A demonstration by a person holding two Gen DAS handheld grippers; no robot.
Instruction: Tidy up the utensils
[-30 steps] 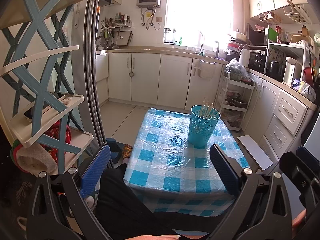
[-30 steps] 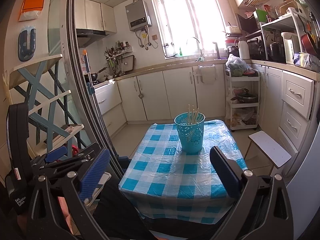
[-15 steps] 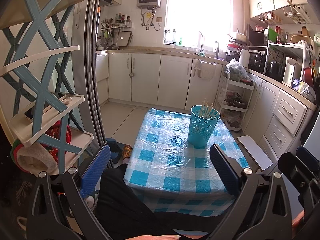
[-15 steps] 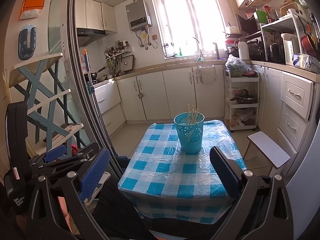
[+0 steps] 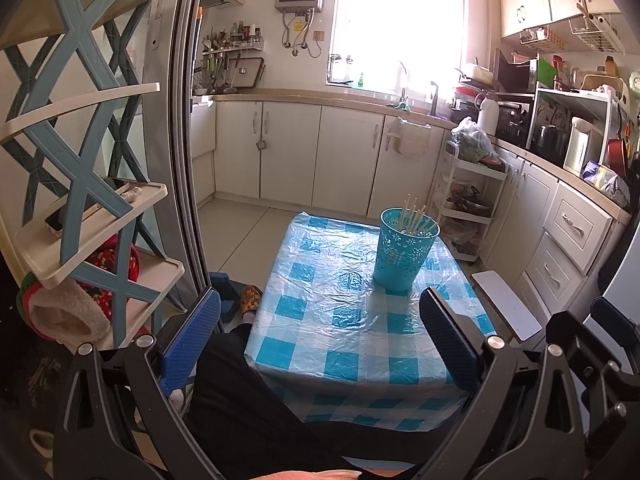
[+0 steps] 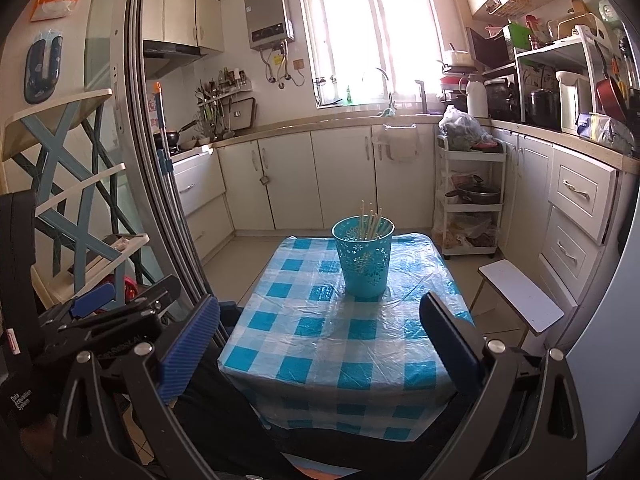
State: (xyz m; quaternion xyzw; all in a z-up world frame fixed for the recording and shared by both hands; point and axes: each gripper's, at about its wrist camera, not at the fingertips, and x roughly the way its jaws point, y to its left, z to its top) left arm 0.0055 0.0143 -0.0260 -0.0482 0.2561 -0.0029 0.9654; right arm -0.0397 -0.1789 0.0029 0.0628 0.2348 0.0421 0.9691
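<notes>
Both hand-held grippers, left (image 5: 320, 332) and right (image 6: 320, 332), hang wide open and empty before the checkered desk (image 6: 320, 340), where chopsticks (image 6: 370, 222) already stand in the teal holder (image 6: 364, 262) farther back; apparently finished, withdrawal next.

Small kitchen, white tiled walls and pale tiled floor (image 5: 240, 236); bright window (image 6: 372, 36) over the counter washes out the far wall, water heater (image 6: 269, 18) mounted just left of it. Cream cabinets (image 5: 288, 152) run along the back and right side, with a white trolley (image 6: 468, 200) at the corner. Low table (image 6: 320, 344) under a blue-checked cloth in the middle; blue-and-cream shelf rack (image 5: 80, 160) stands left of a sliding door frame (image 5: 180, 120).
</notes>
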